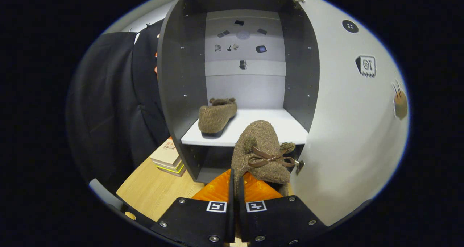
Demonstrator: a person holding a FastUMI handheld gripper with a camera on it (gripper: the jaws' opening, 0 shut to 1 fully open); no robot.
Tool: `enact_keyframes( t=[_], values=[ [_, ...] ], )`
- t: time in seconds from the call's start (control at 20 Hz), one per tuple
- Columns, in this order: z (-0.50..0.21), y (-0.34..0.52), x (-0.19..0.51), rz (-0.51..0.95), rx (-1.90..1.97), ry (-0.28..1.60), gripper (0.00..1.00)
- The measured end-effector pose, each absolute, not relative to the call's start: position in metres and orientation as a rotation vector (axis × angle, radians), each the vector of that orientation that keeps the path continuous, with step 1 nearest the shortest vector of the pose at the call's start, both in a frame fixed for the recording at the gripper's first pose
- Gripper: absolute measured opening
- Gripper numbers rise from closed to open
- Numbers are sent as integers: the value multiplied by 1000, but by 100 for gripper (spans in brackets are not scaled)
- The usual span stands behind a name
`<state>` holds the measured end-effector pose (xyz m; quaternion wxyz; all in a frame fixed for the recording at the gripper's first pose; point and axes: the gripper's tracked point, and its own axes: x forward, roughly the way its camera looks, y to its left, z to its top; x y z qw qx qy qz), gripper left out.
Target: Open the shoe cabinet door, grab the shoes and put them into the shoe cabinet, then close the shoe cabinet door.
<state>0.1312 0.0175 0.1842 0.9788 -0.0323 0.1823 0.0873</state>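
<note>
My gripper [235, 180] is shut on the heel edge of a brown fuzzy shoe [261, 149] with a ribbon bow; the shoe hangs in the air just ahead of the orange fingers [217, 191], toe pointing toward the cabinet. The grey shoe cabinet [181, 76] stands open in front of me. Its white shelf [261, 125] carries the matching brown shoe [216, 115] on its left side, toe toward the back. The held shoe sits in front of the shelf's right front edge. The white cabinet door [348, 124] is swung open on the right, close beside the held shoe.
A stack of books [167, 156] lies on the wooden tabletop [156, 189] at the cabinet's lower left. Black cloth [108, 105] hangs to the left of the cabinet. A door hinge [299, 165] shows just right of the held shoe. A lower compartment [214, 160] lies under the shelf.
</note>
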Motion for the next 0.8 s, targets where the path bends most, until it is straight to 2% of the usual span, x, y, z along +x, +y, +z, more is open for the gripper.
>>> enact_keyframes(
  t=[0.35,0.8],
  values=[
    [224,18,225,178,-81,319,5],
    [224,4,331,136,-186,360,5]
  ],
)
